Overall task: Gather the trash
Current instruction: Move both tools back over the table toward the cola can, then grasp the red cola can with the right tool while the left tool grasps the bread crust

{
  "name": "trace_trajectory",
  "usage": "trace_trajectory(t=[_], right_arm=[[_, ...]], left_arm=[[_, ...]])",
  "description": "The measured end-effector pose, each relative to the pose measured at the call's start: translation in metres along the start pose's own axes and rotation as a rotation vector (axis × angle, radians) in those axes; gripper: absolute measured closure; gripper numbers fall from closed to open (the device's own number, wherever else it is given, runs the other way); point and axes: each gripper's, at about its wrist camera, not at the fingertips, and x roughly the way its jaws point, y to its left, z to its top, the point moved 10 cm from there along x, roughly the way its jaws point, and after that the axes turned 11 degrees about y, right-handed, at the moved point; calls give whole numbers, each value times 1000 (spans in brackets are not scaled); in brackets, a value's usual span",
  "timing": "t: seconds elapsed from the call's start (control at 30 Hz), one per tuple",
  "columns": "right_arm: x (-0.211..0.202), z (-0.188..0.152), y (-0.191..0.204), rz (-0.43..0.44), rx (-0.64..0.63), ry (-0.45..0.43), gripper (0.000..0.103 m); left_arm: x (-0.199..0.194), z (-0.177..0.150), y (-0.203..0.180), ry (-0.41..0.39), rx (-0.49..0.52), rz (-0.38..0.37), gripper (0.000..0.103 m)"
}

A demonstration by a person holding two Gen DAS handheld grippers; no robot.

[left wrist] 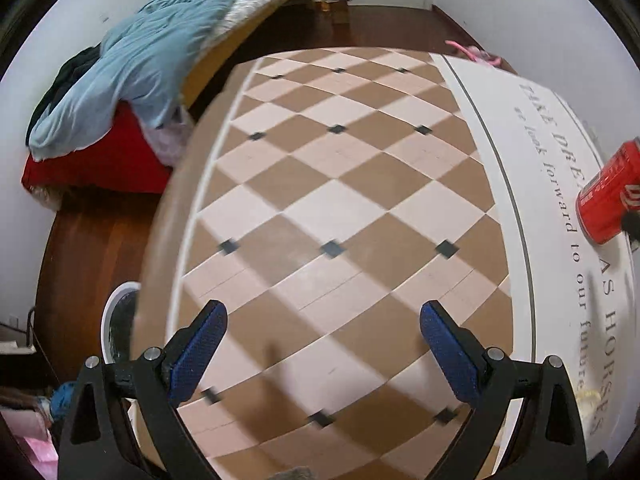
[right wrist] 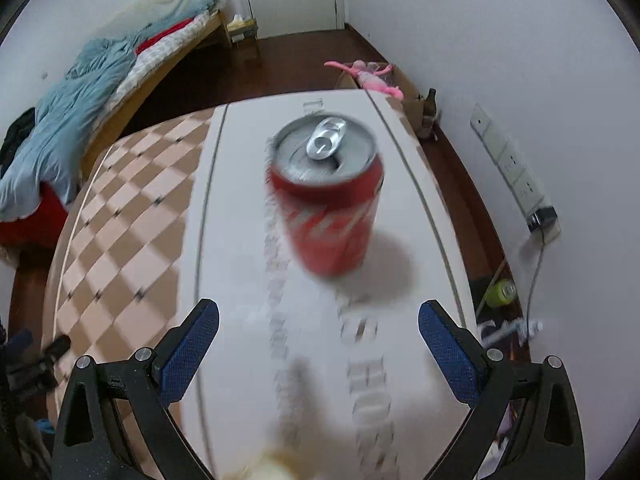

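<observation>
Red can (right wrist: 326, 196) upright on the white printed strip of the table (right wrist: 240, 208), opened tab on top, motion-blurred. Right gripper (right wrist: 319, 334) is near side of it, jaws spread wide, nothing held. Left gripper (left wrist: 323, 338) likewise wide apart and holding nothing, over checkered section; can at its far right. White bin (left wrist: 116, 328) on the floor by the table's left edge.
</observation>
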Motion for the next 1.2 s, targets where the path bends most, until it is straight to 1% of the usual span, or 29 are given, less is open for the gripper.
trace_trajectory(t=[0.23,0.27,0.3,0.33,0.43,0.5,0.57,0.6,0.63,0.67,0.7,0.77,0.8,0.9,0.97,1.0,1.03,1.1,1.13,1.2], right_arm=[[36,50,0,79,29,-57,2],[38,54,-1,82,30,-59,7],[41,58,0,90,32,-62,16],[42,60,-1,93,34,-61,33],[40,60,-4,97,39,-53,33],[31,50,-10,108,47,-46,33],[17,34,-20,89,59,-34,33],[9,22,-28,81,69,-19,33],[4,13,-34,79,75,-12,33],[-4,-3,-45,72,89,3,33],[-8,-12,-51,66,94,11,33],[-17,-40,-69,53,122,31,33],[-21,-56,-78,46,133,42,33],[-29,-91,-98,37,171,56,33],[-31,-107,-107,42,196,60,33],[-31,-116,-110,46,210,63,33],[-32,-120,-114,48,221,62,33],[-32,-129,-119,58,249,60,33],[-32,-132,-122,63,257,59,33],[-31,-136,-123,73,267,58,33]], left_arm=[[21,7,-12,26,20,36,4],[23,7,-13,29,23,42,4],[23,8,-14,30,25,44,4],[23,7,-16,30,29,43,4],[13,2,-24,25,53,25,4],[-3,-9,-41,9,96,-34,4],[-20,-26,-62,-1,157,-76,4],[-29,-38,-76,2,194,-115,4],[-36,-49,-89,10,224,-156,4],[-42,-61,-103,26,253,-197,4],[-48,-75,-120,53,292,-248,4],[-54,-94,-147,85,351,-303,5],[-55,-102,-161,91,387,-316,5],[-45,-119,-192,109,456,-307,6],[-36,-124,-204,129,479,-289,23],[-31,-127,-208,143,485,-278,36],[-31,-127,-211,129,487,-266,39],[-34,-125,-216,106,493,-256,52],[-35,-125,-217,101,489,-252,60],[-36,-123,-218,87,479,-242,67]])
